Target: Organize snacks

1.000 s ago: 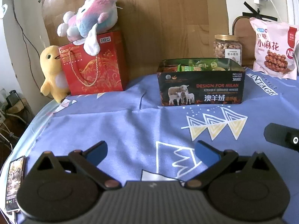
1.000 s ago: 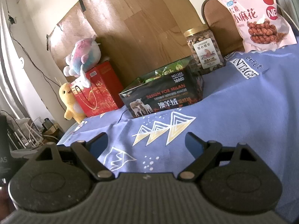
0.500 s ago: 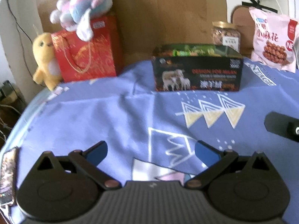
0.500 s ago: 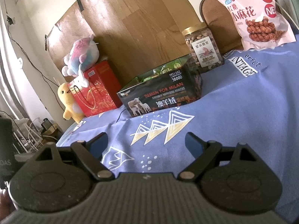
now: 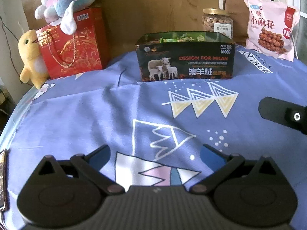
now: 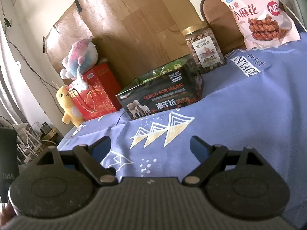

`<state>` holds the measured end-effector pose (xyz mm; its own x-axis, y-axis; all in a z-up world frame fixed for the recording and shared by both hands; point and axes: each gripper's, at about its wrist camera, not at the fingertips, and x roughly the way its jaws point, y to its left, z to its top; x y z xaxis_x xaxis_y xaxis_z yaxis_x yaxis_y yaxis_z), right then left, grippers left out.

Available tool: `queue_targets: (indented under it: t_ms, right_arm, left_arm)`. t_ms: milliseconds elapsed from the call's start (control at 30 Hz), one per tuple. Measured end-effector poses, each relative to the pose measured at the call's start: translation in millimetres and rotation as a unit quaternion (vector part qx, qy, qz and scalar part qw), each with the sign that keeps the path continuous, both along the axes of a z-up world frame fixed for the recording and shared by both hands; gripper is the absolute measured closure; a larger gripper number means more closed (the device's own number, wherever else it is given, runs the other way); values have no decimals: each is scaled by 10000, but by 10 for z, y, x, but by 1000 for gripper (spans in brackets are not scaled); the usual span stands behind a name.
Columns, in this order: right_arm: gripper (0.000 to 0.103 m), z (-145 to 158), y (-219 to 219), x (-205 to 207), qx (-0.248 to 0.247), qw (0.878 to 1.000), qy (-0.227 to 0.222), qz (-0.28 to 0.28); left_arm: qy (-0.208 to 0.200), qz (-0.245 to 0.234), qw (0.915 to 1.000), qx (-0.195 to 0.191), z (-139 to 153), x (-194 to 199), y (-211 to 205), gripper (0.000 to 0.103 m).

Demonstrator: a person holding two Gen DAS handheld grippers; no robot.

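Two grippers, left (image 5: 155, 154) right (image 6: 150, 143), jaws apart | one box (image 5: 185, 56) | one jar (image 5: 217, 23) | one bag (image 5: 269, 32)

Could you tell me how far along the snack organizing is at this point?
Done: green packets already sit inside the dark box. In hand: nothing; the left tongs and right tongs are both open and empty above the blue cloth. Left: the nut jar and the pink snack bag stand outside the box, behind it.
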<state>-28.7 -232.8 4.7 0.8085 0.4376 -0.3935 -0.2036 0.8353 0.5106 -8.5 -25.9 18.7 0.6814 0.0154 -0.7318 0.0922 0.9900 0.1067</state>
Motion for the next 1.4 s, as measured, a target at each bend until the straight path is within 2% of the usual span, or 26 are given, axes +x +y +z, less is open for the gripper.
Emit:
queue_targets:
  t_ms: [1400]
  right_arm:
    - [12,-13,-80,6,80,9999,23,-86]
  left_arm:
    - [97,-206,9997,108,-22,23,-136,0]
